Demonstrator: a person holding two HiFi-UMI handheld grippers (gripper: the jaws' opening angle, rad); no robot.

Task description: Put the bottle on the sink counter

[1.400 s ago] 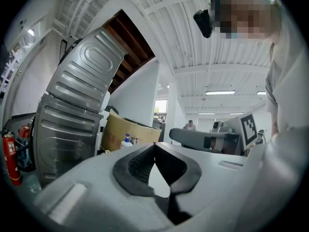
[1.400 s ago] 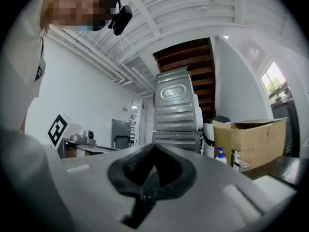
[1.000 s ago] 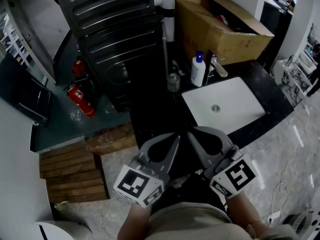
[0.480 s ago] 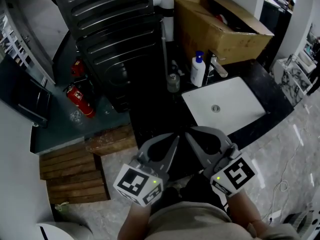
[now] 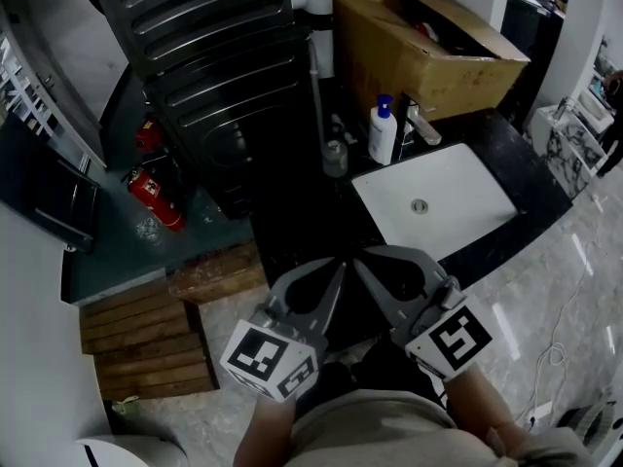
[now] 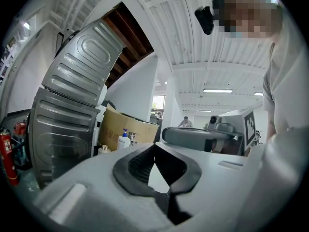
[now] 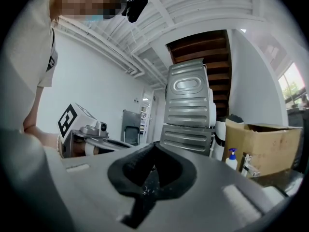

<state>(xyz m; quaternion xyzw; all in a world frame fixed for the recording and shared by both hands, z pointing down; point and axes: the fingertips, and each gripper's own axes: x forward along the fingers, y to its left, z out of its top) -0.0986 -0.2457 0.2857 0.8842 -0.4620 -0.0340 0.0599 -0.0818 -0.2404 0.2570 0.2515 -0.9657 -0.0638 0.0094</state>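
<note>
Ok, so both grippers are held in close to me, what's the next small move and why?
Probably open the right gripper and reach forward toward the pump bottle by the faucet. Both grippers are shut and empty, the left gripper too, and the bottle stands well ahead, untouched.

We see a white sink [image 5: 443, 197] set in a glossy black worktop [image 5: 302, 227]. Behind the sink stands a white bottle [image 5: 383, 136] with a blue pump top, and behind that a plain brown cardboard box [image 5: 409, 52]. Left of the sink is a dark grey panel [image 5: 224, 76] ribbed with horizontal ridges, and further left are red fire extinguishers [image 5: 156, 197]. Nearer us than the sink, the left hand-held gripper [image 5: 339, 267] and the right hand-held gripper [image 5: 365, 258] are pale grey with black pads. Their marker cubes [image 5: 268, 358] are patterned in black-and-white squares. The floor [image 5: 574, 261] right of the sink is pale and veined like marble.
</note>
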